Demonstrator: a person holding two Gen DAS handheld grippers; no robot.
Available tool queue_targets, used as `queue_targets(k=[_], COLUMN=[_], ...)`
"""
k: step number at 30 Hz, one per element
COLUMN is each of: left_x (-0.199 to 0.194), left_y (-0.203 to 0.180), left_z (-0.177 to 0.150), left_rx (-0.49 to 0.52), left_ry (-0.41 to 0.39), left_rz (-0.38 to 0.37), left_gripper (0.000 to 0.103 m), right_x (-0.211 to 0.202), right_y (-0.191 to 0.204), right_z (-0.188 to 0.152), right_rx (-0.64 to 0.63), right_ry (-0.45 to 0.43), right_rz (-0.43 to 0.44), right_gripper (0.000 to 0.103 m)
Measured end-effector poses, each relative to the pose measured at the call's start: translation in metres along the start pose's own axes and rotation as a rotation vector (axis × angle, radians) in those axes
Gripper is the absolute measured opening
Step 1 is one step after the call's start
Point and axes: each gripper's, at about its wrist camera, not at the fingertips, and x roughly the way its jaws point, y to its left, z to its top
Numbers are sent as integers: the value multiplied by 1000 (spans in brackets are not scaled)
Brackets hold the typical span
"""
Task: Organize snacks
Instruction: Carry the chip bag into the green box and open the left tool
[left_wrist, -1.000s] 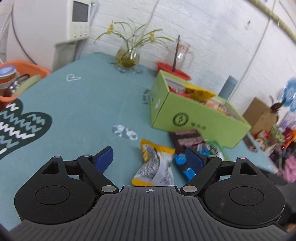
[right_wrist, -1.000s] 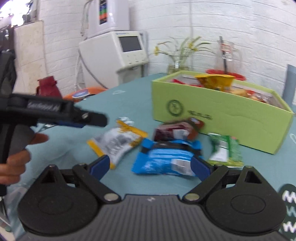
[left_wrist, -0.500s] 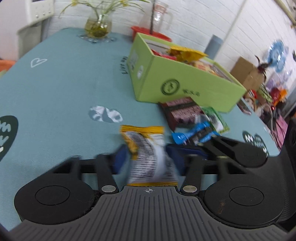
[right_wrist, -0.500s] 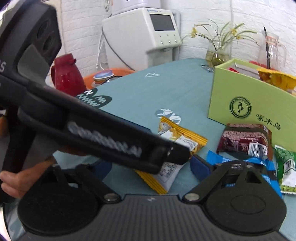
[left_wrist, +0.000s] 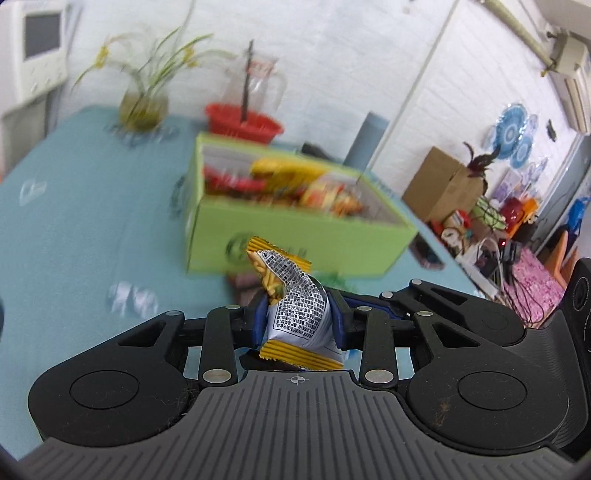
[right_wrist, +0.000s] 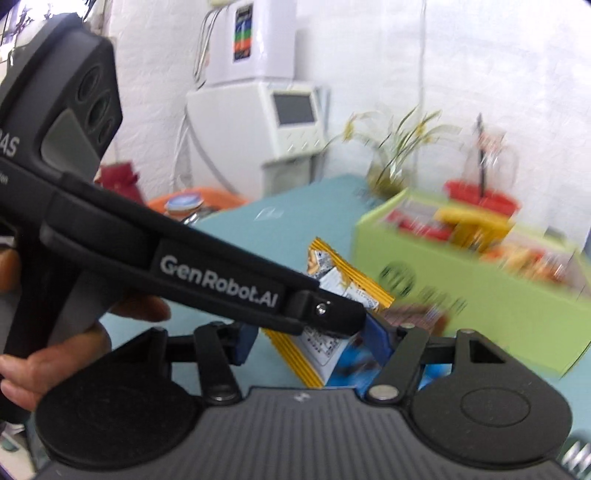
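Observation:
My left gripper (left_wrist: 297, 320) is shut on a yellow and silver snack packet (left_wrist: 293, 306) and holds it above the table, in front of the green snack box (left_wrist: 295, 236). In the right wrist view the left gripper (right_wrist: 325, 314) crosses in front, with the packet (right_wrist: 343, 291) in its tip. My right gripper (right_wrist: 310, 339) is partly closed, low over the table; its fingers flank the lifted packet and a blue packet (right_wrist: 351, 363), and I cannot tell whether they grip anything. The green box (right_wrist: 461, 295) holds several snacks.
A vase with flowers (left_wrist: 144, 103), a red basket (left_wrist: 243, 122) and a glass jug stand behind the box. A white appliance (right_wrist: 266, 125) and an orange tub (right_wrist: 199, 197) are at the table's left. Cardboard box and clutter (left_wrist: 480, 206) lie beyond the right edge.
My left gripper closed on the yellow and silver packet and lifted it off the table toward the green box. My right gripper narrowed and moved close under the left one.

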Motion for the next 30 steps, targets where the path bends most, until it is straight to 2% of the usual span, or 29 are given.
queue_targets(k=[4,7,10,12,13,14,15,17,18,25,30], left_x=[33,70,114,139,144,143,143,142,141,101,63], left_y=[-7,0,20,34,37,35,34,34,34,12,-8], left_z=[60,92,101,93,90,86,83,81,81,79,65], left_rx=[44,49,19,2,17,52,67,71,67,78,106], left_ry=[-40,-32,19,68,58,30,26,1,-3,-75,-124], left_rz=[3,19,49,83,103,136,157,161,167,138,112], left_gripper=[12,12,12,16,12,23,42,56,61,65,67], right_x=[26,62,103,127,129,128,125,120,116,46,-1], right_y=[-44,-80,-104,-112,-115,-116,-117,-116,-114,-99,-73], right_z=[41,62,61,51,47,45,44,42,42,39,15], right_rx=[-21,-1,26,43,56,59,75,64,58,75,84], right_ry=[-18,29,118,182,156,149,147,124,113,-35,-55], right_rz=[-51,-61,-48,-22,-15,-7,-8,-19,-36,-70,-63], right_gripper=[71,70,69,70,70,73,79,85,93,93,94])
